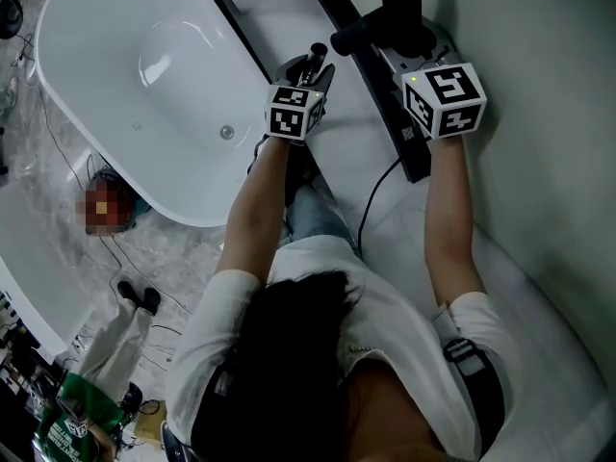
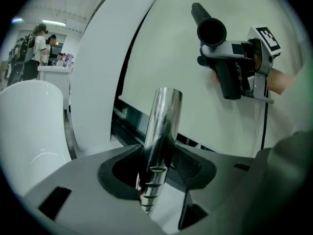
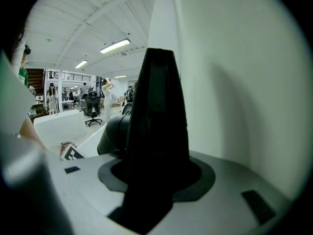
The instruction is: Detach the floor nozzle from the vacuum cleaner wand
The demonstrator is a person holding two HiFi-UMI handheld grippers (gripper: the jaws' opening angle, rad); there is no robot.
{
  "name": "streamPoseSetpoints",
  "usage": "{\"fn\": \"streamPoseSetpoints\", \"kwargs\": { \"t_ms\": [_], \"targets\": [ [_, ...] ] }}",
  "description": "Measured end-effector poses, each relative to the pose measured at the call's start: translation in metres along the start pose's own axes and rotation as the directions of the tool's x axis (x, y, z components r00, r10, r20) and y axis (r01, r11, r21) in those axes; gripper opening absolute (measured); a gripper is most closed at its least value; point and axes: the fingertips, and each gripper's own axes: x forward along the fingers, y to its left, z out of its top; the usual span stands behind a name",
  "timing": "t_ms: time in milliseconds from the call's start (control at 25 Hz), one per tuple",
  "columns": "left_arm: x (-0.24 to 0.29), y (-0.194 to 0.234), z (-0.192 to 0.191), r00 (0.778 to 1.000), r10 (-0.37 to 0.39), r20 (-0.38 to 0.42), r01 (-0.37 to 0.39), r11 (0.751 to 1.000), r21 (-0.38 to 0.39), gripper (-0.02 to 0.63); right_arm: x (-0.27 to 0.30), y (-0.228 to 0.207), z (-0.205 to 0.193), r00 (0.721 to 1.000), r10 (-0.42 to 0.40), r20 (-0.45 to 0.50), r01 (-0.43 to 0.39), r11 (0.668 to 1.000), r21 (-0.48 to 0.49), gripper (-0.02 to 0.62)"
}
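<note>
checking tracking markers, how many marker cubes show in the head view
2. One marker cube sits mid-frame beside the white bathtub; the other is to its right, just below the black vacuum handle. No others seem hidden.

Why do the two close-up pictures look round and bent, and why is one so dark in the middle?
Left gripper view: wide lens bends straight edges, dark corners; the metal tube mirrors bright streaks. Right gripper view: the black handle is a detail-less silhouette. Head view: dim overall, glare spot on the bathtub.
</note>
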Motion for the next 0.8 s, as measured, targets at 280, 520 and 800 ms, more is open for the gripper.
{"fn": "streamPoseSetpoints", "kwargs": {
  "t_ms": [280,520,800],
  "targets": [
    [-0.008,0.000,0.009,1.000,-0.005,0.020,0.004,1.000,0.021,0.222,0.009,0.005,-0.001,1.000,-0.002,-0.003,0.002,1.000,0.029,0.207],
    [-0.030,0.012,0.022,0.997,0.003,0.075,-0.004,1.000,0.018,0.225,0.021,0.013,-0.006,1.000,-0.019,-0.010,0.020,0.998,0.055,0.207],
    [-0.065,0.002,0.047,0.988,-0.052,0.147,0.051,0.999,0.008,0.225,0.022,0.014,0.002,0.997,-0.077,0.007,0.076,0.992,0.100,0.207]
  ]
}}
